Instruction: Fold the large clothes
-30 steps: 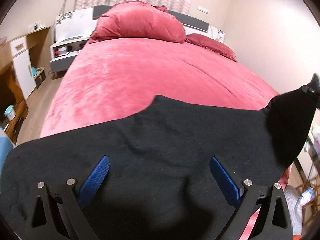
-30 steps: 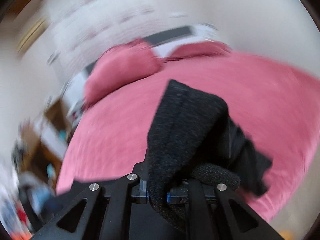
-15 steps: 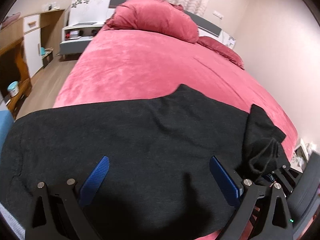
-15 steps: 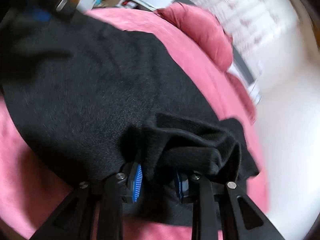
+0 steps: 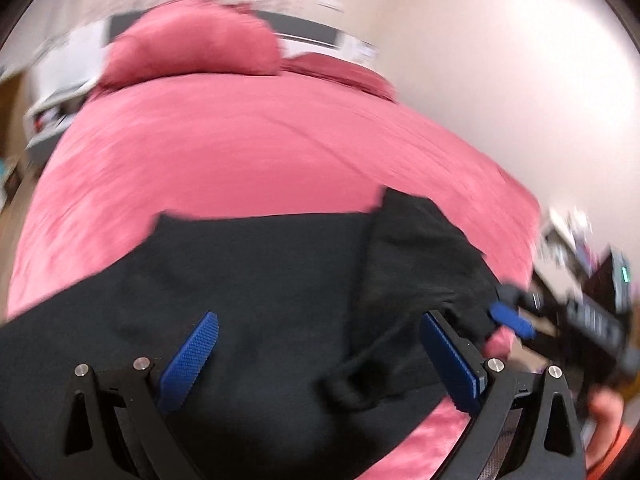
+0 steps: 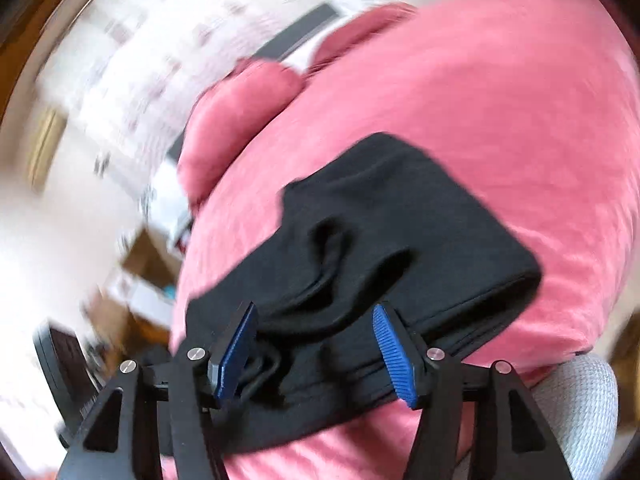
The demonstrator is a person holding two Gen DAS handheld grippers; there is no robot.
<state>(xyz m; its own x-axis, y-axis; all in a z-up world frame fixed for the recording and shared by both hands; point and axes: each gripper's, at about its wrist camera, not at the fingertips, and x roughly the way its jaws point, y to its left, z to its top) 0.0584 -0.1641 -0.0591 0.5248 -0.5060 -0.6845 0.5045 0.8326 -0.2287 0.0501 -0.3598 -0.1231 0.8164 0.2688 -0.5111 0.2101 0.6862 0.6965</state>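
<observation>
Black clothes (image 5: pixel 260 300) lie on the pink bed (image 5: pixel 240 152). Only the left view shows both tools: left gripper (image 5: pixel 320 356) wide open, tilted down; right gripper (image 6: pixel 316 344) opening, cloth loose between its jaws.

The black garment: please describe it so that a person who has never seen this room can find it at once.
Find the big bed with the pink cover. At its near edge, far from the pink pillow, lies the black garment, one end folded over itself. It is the only dark thing on the bed.
</observation>
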